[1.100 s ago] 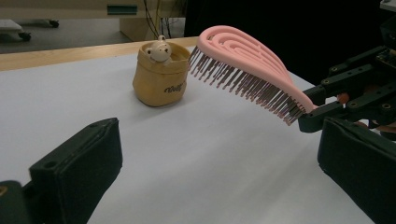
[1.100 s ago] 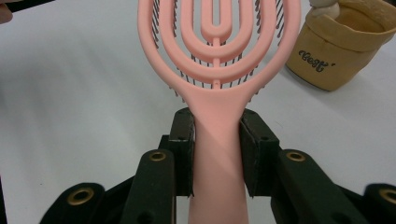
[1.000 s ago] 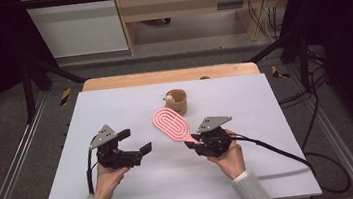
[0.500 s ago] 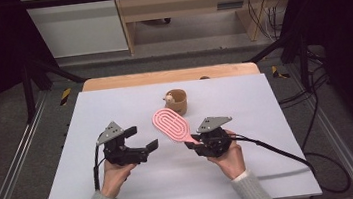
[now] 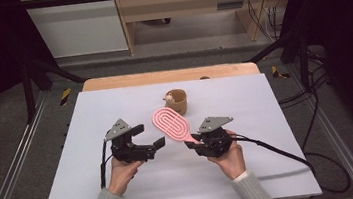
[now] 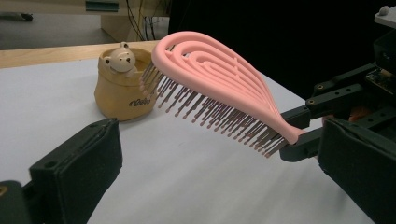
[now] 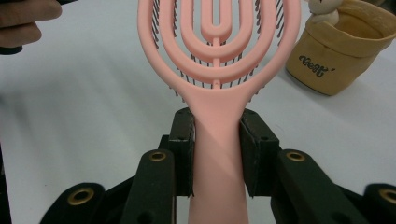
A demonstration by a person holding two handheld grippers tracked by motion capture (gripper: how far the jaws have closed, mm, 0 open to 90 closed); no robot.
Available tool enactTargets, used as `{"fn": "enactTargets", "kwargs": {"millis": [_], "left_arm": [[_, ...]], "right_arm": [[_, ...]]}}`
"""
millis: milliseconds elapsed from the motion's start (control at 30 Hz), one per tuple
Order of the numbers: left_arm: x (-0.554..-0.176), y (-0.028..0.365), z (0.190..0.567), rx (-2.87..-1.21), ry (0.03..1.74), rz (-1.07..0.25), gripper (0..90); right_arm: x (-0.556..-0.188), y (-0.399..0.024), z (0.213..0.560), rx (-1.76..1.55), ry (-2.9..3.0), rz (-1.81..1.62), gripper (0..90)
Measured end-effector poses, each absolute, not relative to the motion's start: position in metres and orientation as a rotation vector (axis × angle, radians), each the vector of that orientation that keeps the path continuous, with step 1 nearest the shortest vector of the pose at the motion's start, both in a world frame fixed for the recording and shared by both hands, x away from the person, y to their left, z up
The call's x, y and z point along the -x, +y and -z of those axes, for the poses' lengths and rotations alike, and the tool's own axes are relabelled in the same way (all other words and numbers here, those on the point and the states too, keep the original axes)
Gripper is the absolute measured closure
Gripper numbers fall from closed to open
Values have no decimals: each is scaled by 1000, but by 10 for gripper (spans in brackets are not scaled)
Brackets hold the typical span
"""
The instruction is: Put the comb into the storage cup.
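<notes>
A pink vented hairbrush is held above the white table, bristles down. My right gripper is shut on its handle, one pad on each side. My left gripper stands open just left of the brush, its jaws wide apart with the brush handle's end near the right jaw and nothing pressed between them. A small tan pouch with a bear figure stands upright behind the brush head.
The white table top ends at a wooden strip at the far side. A black cable trails right from my right gripper. Metal frame rails run along both sides of the table.
My left gripper has moved to the right, closer to the brush. The right gripper and the brush have kept still.
</notes>
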State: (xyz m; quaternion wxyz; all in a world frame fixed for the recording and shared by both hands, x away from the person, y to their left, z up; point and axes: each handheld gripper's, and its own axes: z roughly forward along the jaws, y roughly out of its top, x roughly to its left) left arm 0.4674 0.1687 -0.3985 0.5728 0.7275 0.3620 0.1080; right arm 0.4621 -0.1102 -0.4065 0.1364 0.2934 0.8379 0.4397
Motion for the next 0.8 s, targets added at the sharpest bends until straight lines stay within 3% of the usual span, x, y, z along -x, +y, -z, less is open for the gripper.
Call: {"fn": "enactTargets", "kwargs": {"millis": [800], "left_arm": [[-477,142,399,-1645,898,-193,27]], "right_arm": [[-460,-111,404,-835,2407,-1297,696]]}}
